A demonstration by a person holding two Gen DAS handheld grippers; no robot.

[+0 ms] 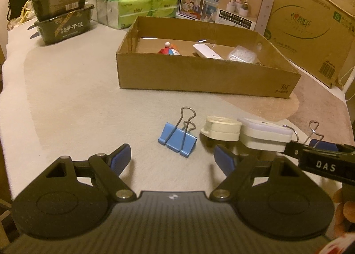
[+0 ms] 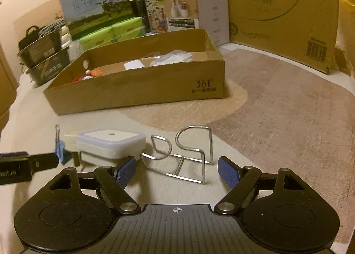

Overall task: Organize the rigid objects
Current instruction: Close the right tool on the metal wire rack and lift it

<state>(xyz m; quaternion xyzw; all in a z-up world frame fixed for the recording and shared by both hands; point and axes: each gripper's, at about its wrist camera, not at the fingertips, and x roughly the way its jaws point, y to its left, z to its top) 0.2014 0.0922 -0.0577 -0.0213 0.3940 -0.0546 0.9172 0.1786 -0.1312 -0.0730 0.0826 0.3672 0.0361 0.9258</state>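
Short of the cardboard box [image 1: 206,81], your left gripper [image 1: 170,158] and right gripper [image 2: 176,168] hang with jaws released over the blue binder clip [image 1: 177,137] and wire stand [image 2: 184,154].

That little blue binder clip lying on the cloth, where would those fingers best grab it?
Probably across the blue body of the binder clip, coming down from above and the near side, where the open left gripper already faces it. The body is solid with flat sloping faces for the fingers to press on; the thin wire handles stick up behind and would likely slip or swing.
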